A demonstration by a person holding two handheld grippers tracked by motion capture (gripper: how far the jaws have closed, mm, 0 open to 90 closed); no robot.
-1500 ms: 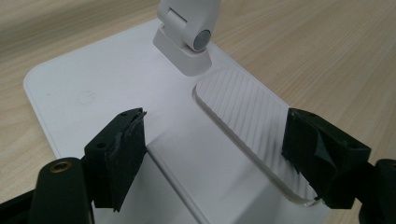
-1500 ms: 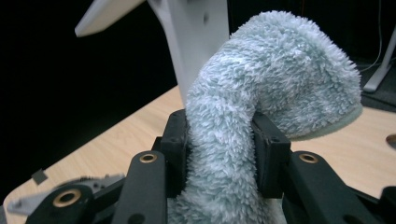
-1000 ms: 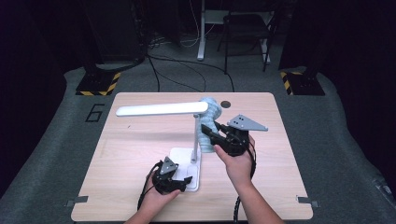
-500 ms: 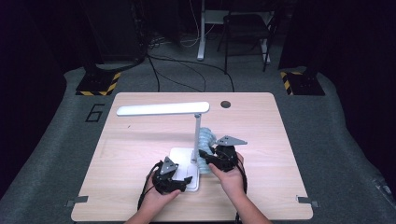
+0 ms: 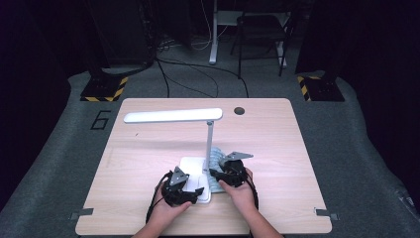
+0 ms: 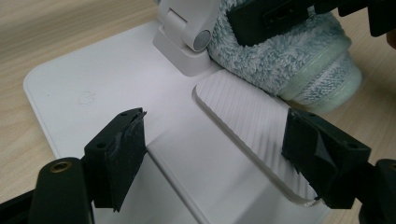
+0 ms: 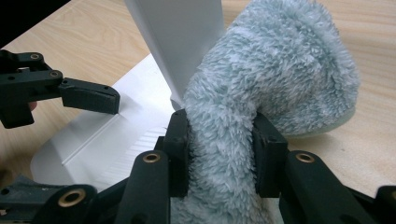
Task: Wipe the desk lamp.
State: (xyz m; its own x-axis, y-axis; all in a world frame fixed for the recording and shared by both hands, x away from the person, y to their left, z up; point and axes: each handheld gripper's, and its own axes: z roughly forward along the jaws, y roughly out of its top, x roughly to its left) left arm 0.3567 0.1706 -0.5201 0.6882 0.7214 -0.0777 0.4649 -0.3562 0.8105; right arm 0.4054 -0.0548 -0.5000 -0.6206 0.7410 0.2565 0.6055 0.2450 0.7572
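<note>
**Slipper pinched beside the lamp base**

Slipper (image 7: 275, 84) of pale blue-grey fleece lies on the wooden surface (image 5: 148, 148) just beside the white desk lamp (image 5: 205, 148), pressed up against the right edge of the lamp's flat base (image 6: 116, 93) and close to the foot of its upright post. In the right gripper view the right claw (image 7: 222, 147) is clamped on the slipper: both black pads sink into a fold of its fleece upper, which bulges above and below them. The slipper's toe end rises past the claw and its pale sole rim rests on the surface next to the base. In the high view the right claw (image 5: 218, 176) sits low at the lamp's right side, with its grey three-cornered plate on top.

The left claw (image 6: 215, 144) stands wide over the front part of the lamp base, its two pads apart with nothing between them but the base's white top and the ribbed, shallow recess (image 6: 252, 126) set into it. Whether the pads touch the base cannot be told. In the high view the left claw (image 5: 195, 191) is at the base's front edge, nearest the person, whose hands reach in from the near side of the surface. The lamp's long head reaches out to the left of the post, level above the surface.
</note>
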